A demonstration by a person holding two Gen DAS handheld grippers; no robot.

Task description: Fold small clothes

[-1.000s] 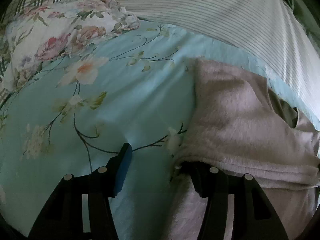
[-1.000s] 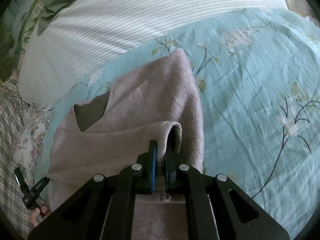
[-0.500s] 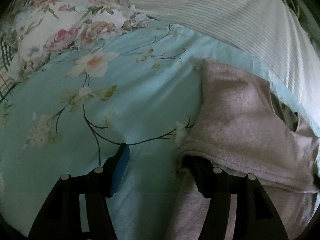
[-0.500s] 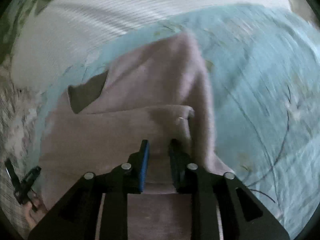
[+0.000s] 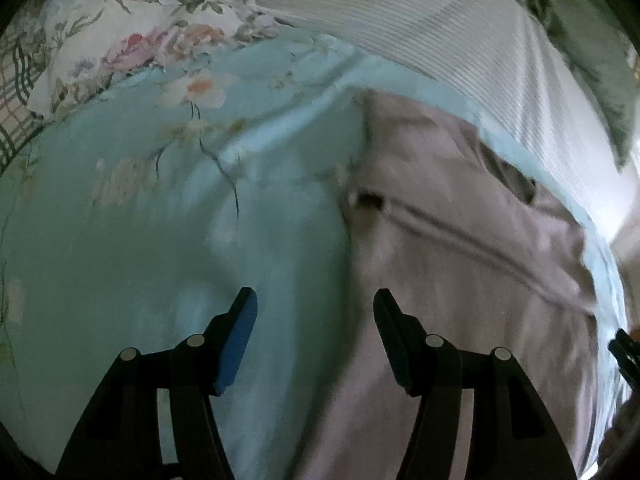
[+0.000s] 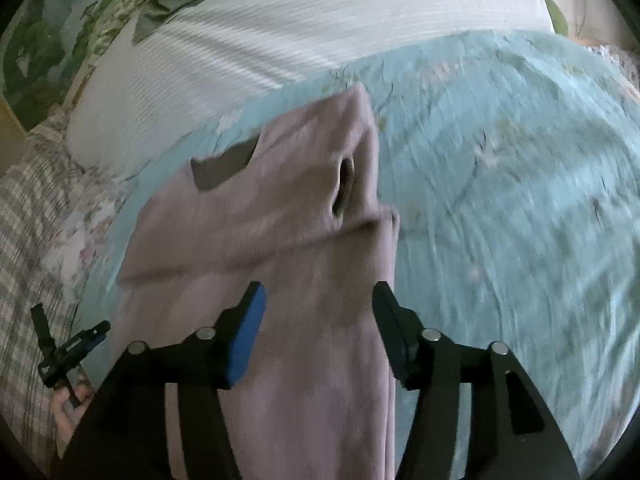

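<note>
A small dusty-pink garment [image 5: 460, 240] lies partly folded on a light blue floral sheet [image 5: 140, 240], one layer turned over across its middle. My left gripper [image 5: 316, 300] hangs open just above the garment's left edge, its fingers touching nothing. In the right wrist view the garment [image 6: 280, 220] runs up the middle, with a dark neck opening at its upper left. My right gripper [image 6: 318, 296] hovers above it with its jaws opening; the cloth lies below the gap and the pads do not press it. The left gripper [image 6: 68, 352] shows at lower left, held in a hand [image 6: 68, 408].
A white ribbed pillow [image 6: 280, 32] lies along the far edge of the sheet. A floral pillow [image 5: 132, 28] and plaid cloth [image 5: 16, 80] sit at the left, and green leafy fabric [image 6: 48, 40] lies beyond the white pillow. Bare sheet [image 6: 520, 200] stretches right of the garment.
The right gripper let go of the garment's fold, spread its jaws and drew back. The left gripper pulled its finger out from under the garment's edge and backed away.
</note>
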